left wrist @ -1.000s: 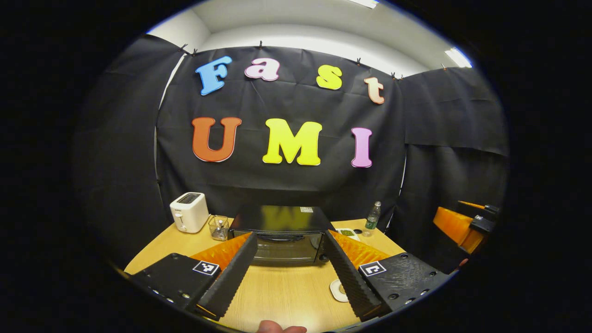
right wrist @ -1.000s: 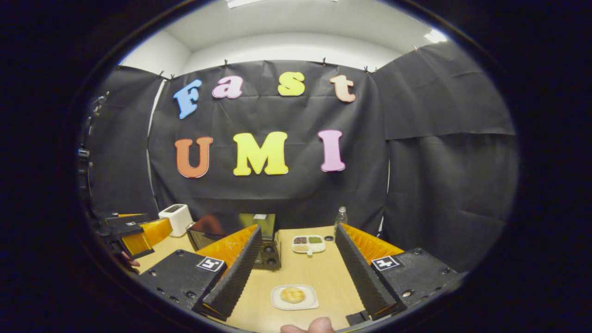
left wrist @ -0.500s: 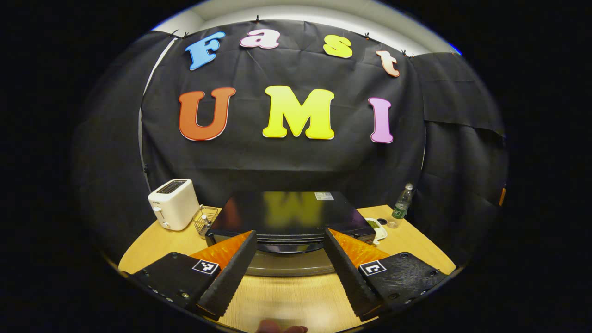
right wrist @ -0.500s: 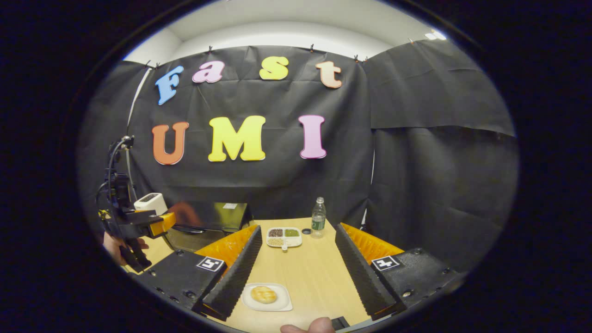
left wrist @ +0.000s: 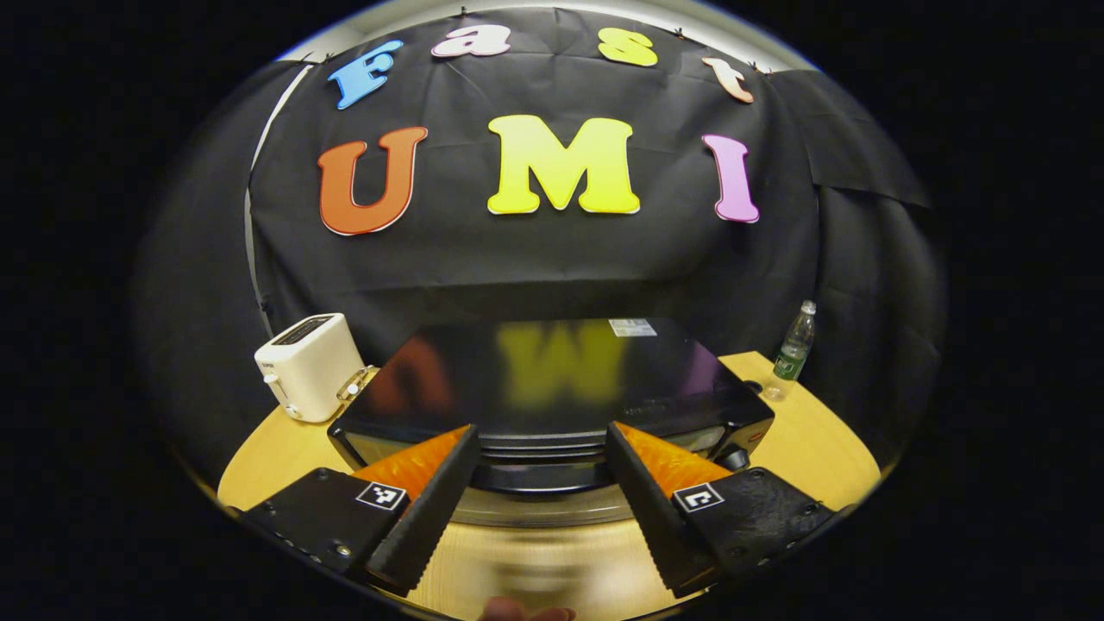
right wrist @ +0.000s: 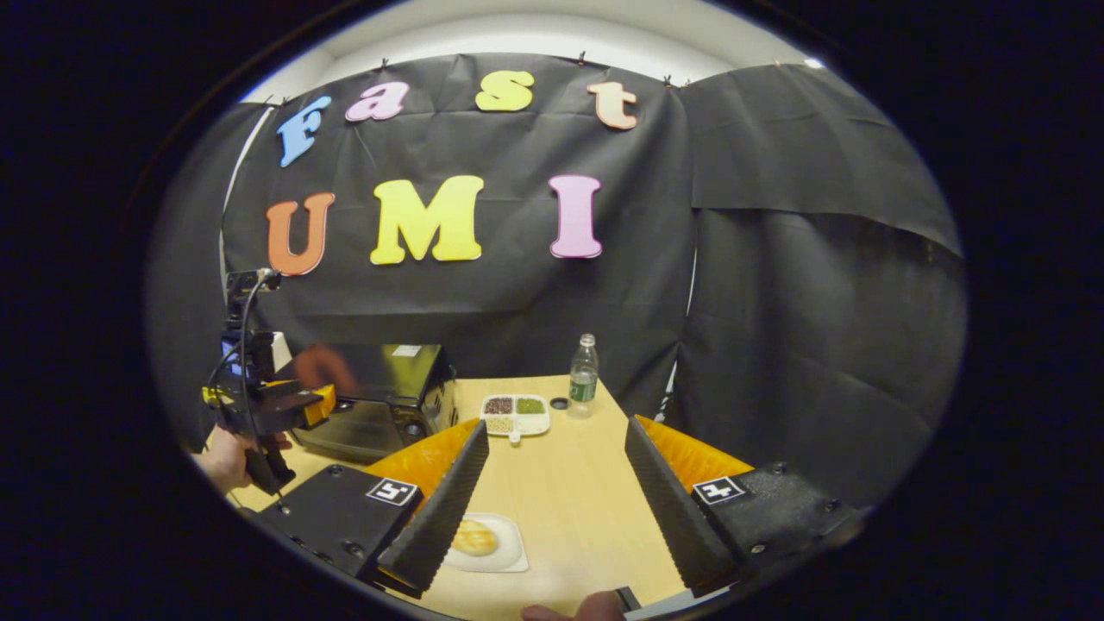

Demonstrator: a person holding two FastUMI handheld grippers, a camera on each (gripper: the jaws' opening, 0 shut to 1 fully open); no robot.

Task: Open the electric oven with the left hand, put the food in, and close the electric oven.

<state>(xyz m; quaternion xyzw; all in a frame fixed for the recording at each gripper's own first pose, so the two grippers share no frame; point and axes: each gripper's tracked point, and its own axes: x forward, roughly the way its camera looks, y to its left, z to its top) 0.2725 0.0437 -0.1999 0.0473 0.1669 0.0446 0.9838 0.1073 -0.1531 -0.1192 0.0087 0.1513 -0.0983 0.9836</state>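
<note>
The black electric oven point(left wrist: 552, 371) stands close in front of my left gripper point(left wrist: 541, 435), its door shut. That gripper is open, and the dark door handle point(left wrist: 535, 476) lies just beyond and between its fingers, apart from them. In the right gripper view the oven point(right wrist: 384, 392) sits at the left, with the left gripper point(right wrist: 280, 405) and the hand point(right wrist: 222, 457) holding it at its front. A golden bun point(right wrist: 474, 537) lies on a white plate point(right wrist: 511, 556), partly behind one finger of my right gripper point(right wrist: 556, 427). The right gripper is open and holds nothing.
A white toaster point(left wrist: 306, 366) stands left of the oven on the wooden table point(left wrist: 819, 431). A water bottle point(right wrist: 584, 375) and a divided dish of grains point(right wrist: 515, 414) sit at the table's far side. Black cloth walls close the booth.
My left gripper has moved in close to the oven's front, which now looms large. The right gripper has swung to the right, so the plate with the bun sits further left in its view.
</note>
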